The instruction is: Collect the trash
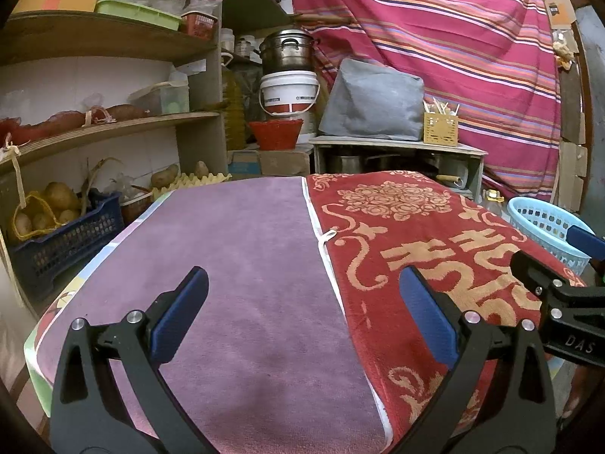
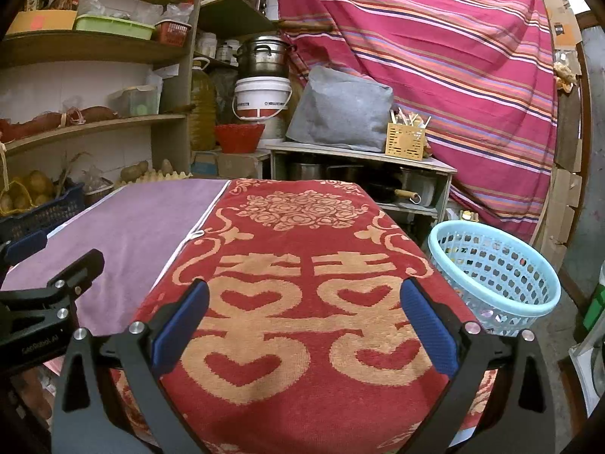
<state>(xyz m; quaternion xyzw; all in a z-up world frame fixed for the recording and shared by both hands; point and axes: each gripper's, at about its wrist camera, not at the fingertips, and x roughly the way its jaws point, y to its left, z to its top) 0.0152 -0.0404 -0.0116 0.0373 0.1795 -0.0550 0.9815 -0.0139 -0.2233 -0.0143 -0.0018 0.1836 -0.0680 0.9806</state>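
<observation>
We are holding the left gripper (image 1: 302, 314) over the purple towel (image 1: 234, 265), its blue-padded fingers (image 1: 181, 314) spread wide apart with nothing between them. We are holding the right gripper (image 2: 304, 319) the same way over the red towel (image 2: 295, 302), jaws standing wide and empty above the gold heart pattern. The two towels are lying side by side on the table, edges touching, the purple one toward nine o'clock and the red one toward three o'clock.

In the left wrist view the right gripper is showing at three o'clock, just beside ours; in the right wrist view the left gripper is showing at nine o'clock.

We are seeing no loose trash on either towel. The light blue basket (image 2: 495, 268) is standing off the table's edge at about two o'clock in the right wrist view, near the red towel's corner; small bits are showing through its holes, but we cannot tell what they are.

Beyond the table, at twelve o'clock, a white bucket (image 1: 289, 92) is sitting under a metal pot (image 1: 288, 51), and a striped cloth (image 1: 435, 38) is hanging at one o'clock.
</observation>
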